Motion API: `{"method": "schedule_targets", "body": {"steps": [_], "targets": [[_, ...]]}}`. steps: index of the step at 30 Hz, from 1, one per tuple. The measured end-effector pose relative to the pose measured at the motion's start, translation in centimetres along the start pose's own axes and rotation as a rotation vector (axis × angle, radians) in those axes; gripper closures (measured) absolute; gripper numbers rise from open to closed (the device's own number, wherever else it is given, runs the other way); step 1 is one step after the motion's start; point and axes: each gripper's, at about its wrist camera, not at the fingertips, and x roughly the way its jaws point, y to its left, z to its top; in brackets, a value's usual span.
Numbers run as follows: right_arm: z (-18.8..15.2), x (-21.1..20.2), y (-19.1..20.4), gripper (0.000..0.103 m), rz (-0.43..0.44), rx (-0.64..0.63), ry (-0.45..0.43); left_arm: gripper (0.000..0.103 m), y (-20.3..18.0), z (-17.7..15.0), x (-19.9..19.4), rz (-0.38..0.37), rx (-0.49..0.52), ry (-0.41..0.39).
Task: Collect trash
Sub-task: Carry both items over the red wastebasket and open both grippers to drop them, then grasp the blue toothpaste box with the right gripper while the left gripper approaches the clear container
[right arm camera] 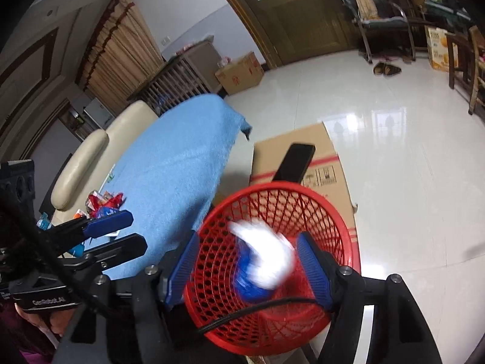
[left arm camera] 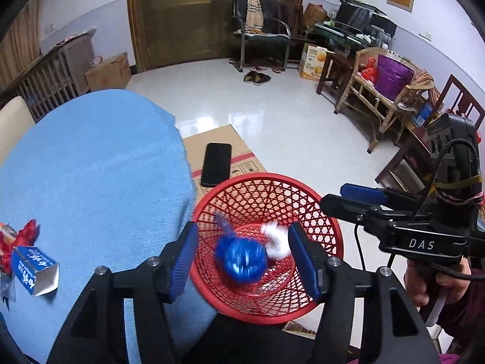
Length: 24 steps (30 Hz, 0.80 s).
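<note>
A red mesh basket (left arm camera: 321,212) stands on the floor beside the blue-covered table (left arm camera: 91,166); it also shows in the right wrist view (right arm camera: 272,197). My left gripper (left arm camera: 242,261) is open above it, and a blurred blue wrapper (left arm camera: 241,259) is in the air between its fingers, over the basket. A blurred white wad (left arm camera: 277,238) falls beside it. My right gripper (right arm camera: 247,268) is open over the basket, with the white wad (right arm camera: 266,254) and the blue wrapper (right arm camera: 250,288) blurred between its fingers. A blue carton (left arm camera: 35,265) and red wrappers (left arm camera: 27,232) lie on the table.
A black phone (left arm camera: 216,163) lies on a flat cardboard box (left arm camera: 212,139) behind the basket. A cream chair (right arm camera: 81,163) stands beyond the table. Chairs, boxes and a wooden door stand at the far side of the white tiled floor (left arm camera: 272,115).
</note>
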Motion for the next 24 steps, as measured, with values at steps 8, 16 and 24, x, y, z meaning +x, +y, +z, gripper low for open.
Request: {"method": "schedule_targets", "body": {"steps": [8, 16, 24], "targets": [[0.9, -0.4, 2.4, 0.032, 0.024, -0.035, -0.029, 0.041, 4.4, -2.1, -3.0, 0.099, -0.131, -0.047], [0.7, 1.4, 7.1, 0.032, 0.1, -0.094, 0.008, 0.039, 10.7, -6.3, -7.7, 0.263, -0.308, -0.122], [-0.3, 4.3, 14.3, 0.032, 0.195, -0.213, 0.075, 0.036, 16.6, -12.3, -12.0, 0.428, -0.456, -0.164]]}}
